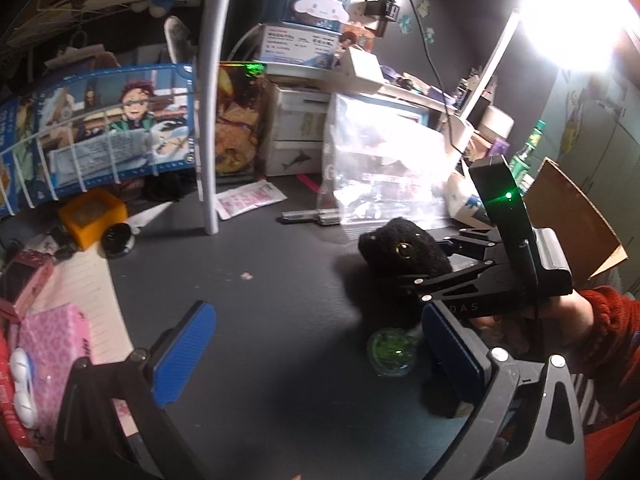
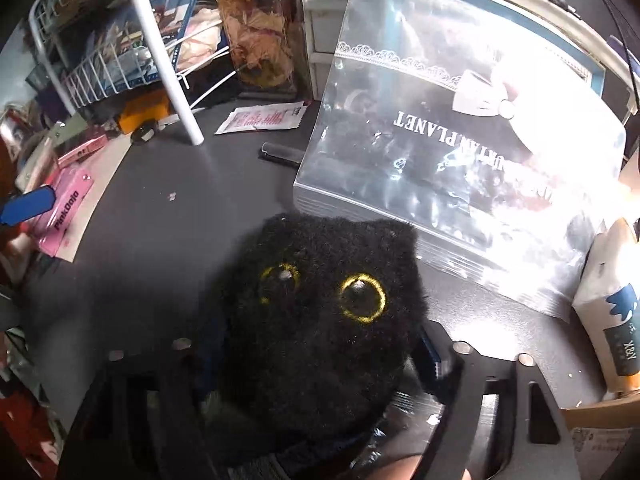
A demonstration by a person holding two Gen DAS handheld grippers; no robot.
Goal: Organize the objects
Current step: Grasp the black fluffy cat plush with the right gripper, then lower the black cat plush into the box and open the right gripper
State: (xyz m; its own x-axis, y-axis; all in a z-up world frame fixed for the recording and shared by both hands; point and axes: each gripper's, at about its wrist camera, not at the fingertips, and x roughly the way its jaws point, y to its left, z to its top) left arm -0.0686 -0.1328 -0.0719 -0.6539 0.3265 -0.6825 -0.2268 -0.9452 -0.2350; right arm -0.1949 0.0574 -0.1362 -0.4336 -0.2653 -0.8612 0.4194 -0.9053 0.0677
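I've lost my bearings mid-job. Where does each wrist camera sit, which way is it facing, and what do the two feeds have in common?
Left wrist: on the left gripper, angled down across the dark desk; shows its own blue pads wide apart, plus the right gripper and a red-sleeved hand.
Right wrist: on the right gripper, looking steeply down at the black plush cat between its fingers.
Shared: the plush cat, the stack of clear bags, white pole.
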